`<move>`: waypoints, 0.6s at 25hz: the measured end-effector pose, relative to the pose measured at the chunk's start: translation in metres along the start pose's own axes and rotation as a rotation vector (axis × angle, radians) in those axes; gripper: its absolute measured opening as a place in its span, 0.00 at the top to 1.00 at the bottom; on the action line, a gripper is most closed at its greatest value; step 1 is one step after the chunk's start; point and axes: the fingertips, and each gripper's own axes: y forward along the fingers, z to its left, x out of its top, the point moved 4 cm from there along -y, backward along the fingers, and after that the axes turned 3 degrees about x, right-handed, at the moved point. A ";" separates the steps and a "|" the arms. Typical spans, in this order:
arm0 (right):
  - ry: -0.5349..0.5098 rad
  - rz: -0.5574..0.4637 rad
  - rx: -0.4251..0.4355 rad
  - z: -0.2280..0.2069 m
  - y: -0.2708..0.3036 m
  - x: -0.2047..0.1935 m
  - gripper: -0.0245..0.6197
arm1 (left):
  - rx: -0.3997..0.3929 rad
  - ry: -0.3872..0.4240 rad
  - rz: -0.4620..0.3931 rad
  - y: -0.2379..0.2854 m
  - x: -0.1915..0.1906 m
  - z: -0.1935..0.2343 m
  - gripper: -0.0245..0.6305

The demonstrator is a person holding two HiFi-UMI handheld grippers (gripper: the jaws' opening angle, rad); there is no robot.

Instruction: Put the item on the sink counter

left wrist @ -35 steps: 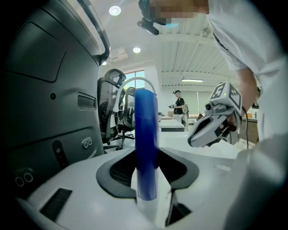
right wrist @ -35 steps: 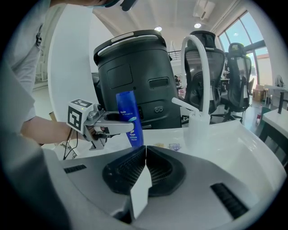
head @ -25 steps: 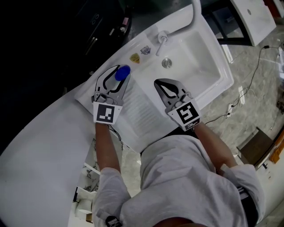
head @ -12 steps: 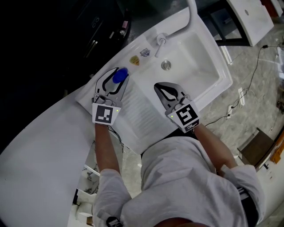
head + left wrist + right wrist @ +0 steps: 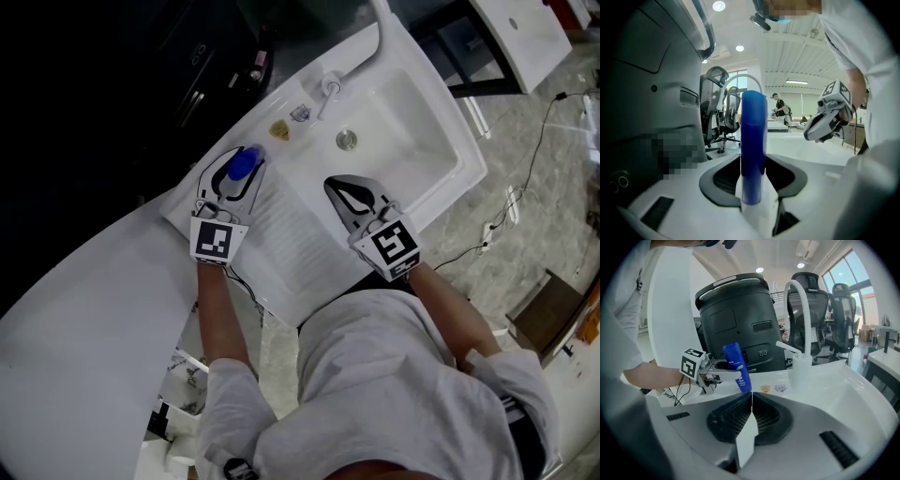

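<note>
– Blue plastic bottle (image 5: 753, 150), where's it sitting rn?
– It's standing upright betw. the jaws of the L gripper (image 5: 242, 159), which is clamping it from both sides. In the head view it's hanging over the back left corner of the white ribbed sink counter (image 5: 291, 234), just beside the small yellow sticker (image 5: 279, 129).
– Touching the counter?
– Can't tell. In the right gripper view the bottle's lower end is sitting right behind that gripper's own jaw tips, darker cap end pointing down & the body leaning a bit.
– And the R gripper (image 5: 336, 185)?
– It's hovering over the counter's right side, next to the white basin (image 5: 412, 141), jaws pressing together w/ nothing betw. them.
– Anything else nearby?
– Curved white faucet (image 5: 806, 333) is rising at the basin's back edge, a round metal drain (image 5: 347, 140) is showing in the basin floor, & a person in a pale sweatshirt (image 5: 394, 375) is leaning over it all.
</note>
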 end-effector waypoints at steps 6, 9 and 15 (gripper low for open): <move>-0.004 -0.009 -0.011 0.003 -0.008 0.000 0.95 | -0.030 -0.004 0.034 0.003 -0.006 -0.006 0.71; -0.004 -0.019 -0.018 0.003 -0.012 0.000 0.95 | -0.015 -0.010 0.033 0.004 -0.006 -0.006 0.70; 0.007 -0.025 -0.027 0.004 -0.021 -0.004 0.95 | 0.014 -0.021 0.047 0.000 -0.006 -0.006 0.69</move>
